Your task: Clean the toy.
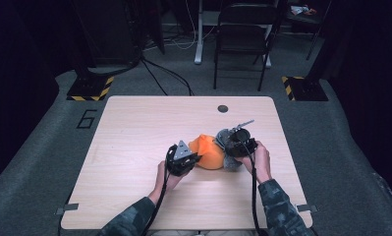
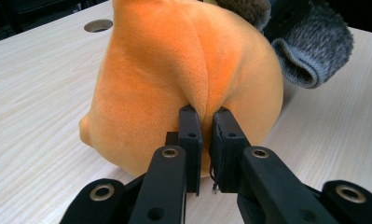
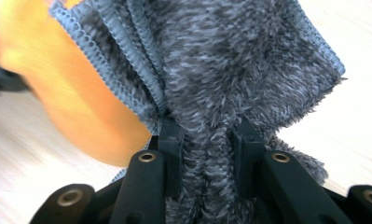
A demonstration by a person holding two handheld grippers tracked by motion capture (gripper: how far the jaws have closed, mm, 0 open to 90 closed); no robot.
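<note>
On the wooden table (image 1: 134,128), seen from the high view, an orange plush toy (image 1: 208,151) lies between the left gripper (image 1: 196,158) and the right gripper (image 1: 231,145), with a grey fuzzy cloth (image 1: 228,160) bunched against its right side. In the left gripper view, the jaws pinch a fold of the orange plush toy (image 2: 174,74); the grey fuzzy cloth (image 2: 309,46) lies behind it. In the right gripper view, the jaws clamp a gathered bunch of the grey fuzzy cloth (image 3: 230,70), with the orange plush toy (image 3: 76,102) just beside it.
</note>
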